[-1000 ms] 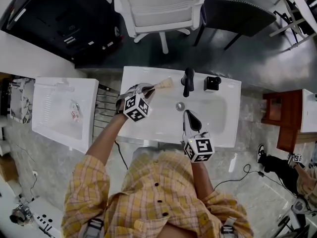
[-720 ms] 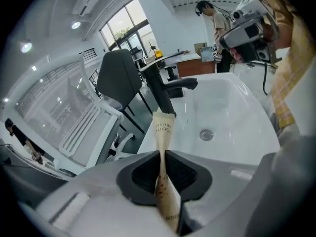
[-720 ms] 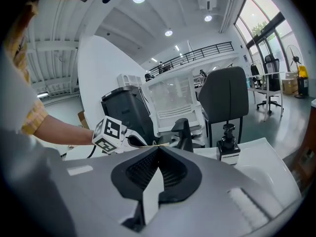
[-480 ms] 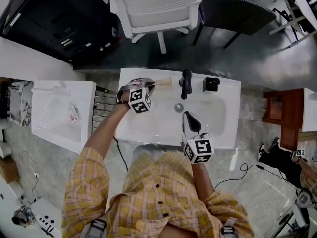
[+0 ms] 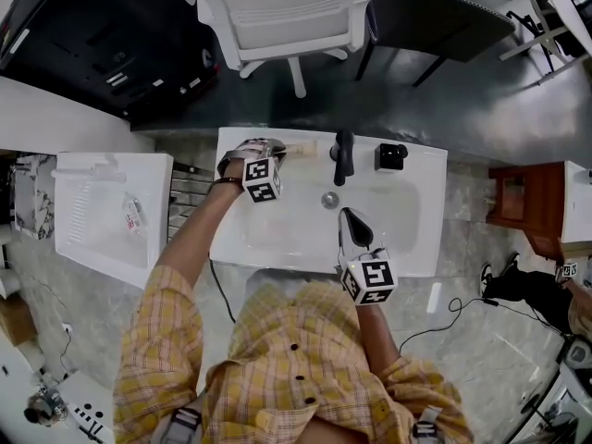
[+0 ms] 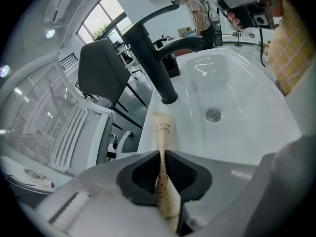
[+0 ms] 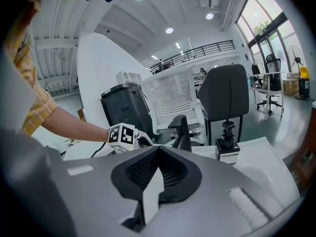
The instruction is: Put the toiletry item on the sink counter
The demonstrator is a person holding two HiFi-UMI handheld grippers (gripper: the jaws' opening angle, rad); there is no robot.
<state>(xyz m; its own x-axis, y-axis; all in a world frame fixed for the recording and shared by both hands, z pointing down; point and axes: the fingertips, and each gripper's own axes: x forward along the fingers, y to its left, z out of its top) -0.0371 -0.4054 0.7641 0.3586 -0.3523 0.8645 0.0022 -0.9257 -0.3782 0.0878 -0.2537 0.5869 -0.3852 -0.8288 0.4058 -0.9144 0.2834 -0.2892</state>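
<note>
A tan paper toothbrush packet (image 5: 301, 146) is the toiletry item. My left gripper (image 5: 270, 149) is shut on it over the back rim of the white sink counter (image 5: 239, 146), just left of the black faucet (image 5: 343, 155). In the left gripper view the packet (image 6: 163, 132) stands pinched between the jaws, its free end toward the faucet base (image 6: 168, 95) and low over the counter (image 6: 190, 132). My right gripper (image 5: 351, 216) hovers at the basin's near rim, shut with nothing in it; in its own view the right gripper (image 7: 157, 154) faces the faucet (image 7: 181, 132).
A black soap dispenser (image 5: 391, 157) stands right of the faucet. The drain (image 5: 329, 199) lies mid-basin. A second white basin (image 5: 102, 211) is at the left, a white chair (image 5: 277, 17) and a dark chair (image 5: 435, 21) beyond, and a brown stand (image 5: 523, 211) at the right.
My left gripper has carried the packet away from me, up to the back rim near the faucet. The right gripper has stayed in place.
</note>
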